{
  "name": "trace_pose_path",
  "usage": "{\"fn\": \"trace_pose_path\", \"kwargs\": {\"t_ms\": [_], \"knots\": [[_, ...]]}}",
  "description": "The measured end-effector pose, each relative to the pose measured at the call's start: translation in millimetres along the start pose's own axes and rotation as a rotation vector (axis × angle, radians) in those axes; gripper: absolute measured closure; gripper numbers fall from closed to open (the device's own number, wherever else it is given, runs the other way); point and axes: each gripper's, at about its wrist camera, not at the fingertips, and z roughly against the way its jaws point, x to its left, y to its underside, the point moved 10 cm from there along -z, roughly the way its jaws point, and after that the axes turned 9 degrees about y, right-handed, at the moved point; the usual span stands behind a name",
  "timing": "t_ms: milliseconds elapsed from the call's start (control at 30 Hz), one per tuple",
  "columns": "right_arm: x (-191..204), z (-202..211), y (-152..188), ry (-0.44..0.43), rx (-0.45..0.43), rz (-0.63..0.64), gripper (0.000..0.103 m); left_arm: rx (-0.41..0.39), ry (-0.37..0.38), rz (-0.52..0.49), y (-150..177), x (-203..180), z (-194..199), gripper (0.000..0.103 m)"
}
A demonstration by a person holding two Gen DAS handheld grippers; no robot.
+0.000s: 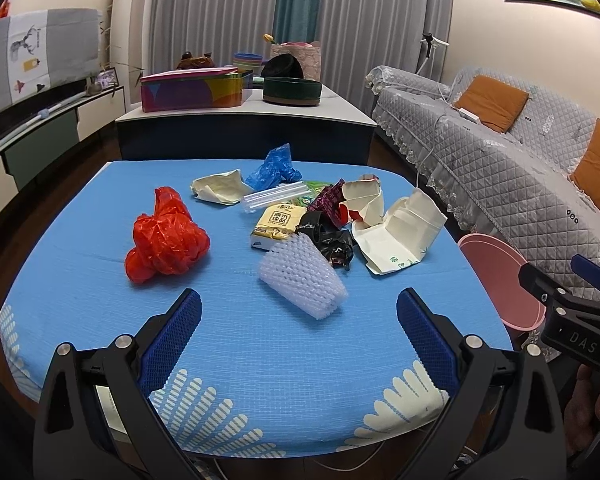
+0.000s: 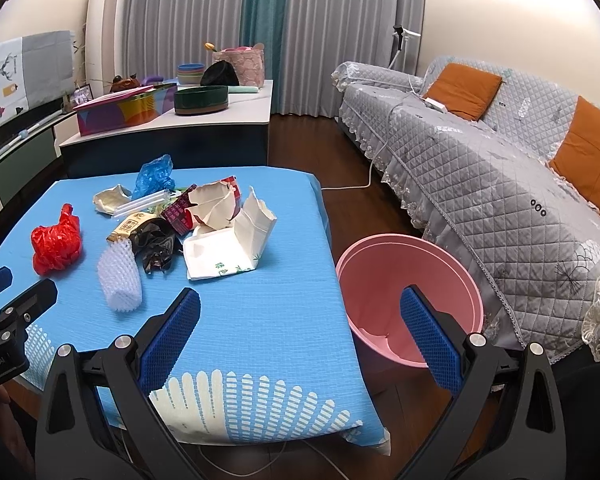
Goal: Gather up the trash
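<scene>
Left wrist view: left gripper (image 1: 299,312) spread, holding nothing, above the table (image 1: 80,280). Right gripper (image 2: 300,312) likewise spread. Trash lies mid-table; foam net sleeve (image 1: 302,280) nearest. Pink bin (image 2: 408,292) stands beside the table. Recommend a light mid-body pinch.

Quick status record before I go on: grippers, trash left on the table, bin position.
left gripper: open, empty, above the near table edge
right gripper: open, empty, between table and bin
table: blue cloth, trash uncollected
nearest trash: white foam net
apart to the left: red plastic bag
clustered behind: black bag, tissue pack, torn paper carton, blue bag
bin: pink bucket on the floor right of the table, nothing visible inside
</scene>
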Motion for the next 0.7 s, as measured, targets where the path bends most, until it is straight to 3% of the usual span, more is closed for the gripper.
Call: {"fn": "trace_pose_path", "kwargs": {"t_ms": [700], "knots": [[0.3,0.4,0.1,-0.001,0.0,-0.001,0.005,-0.002,-0.001,0.0,-0.6,0.8,1.0,0.008]]}}
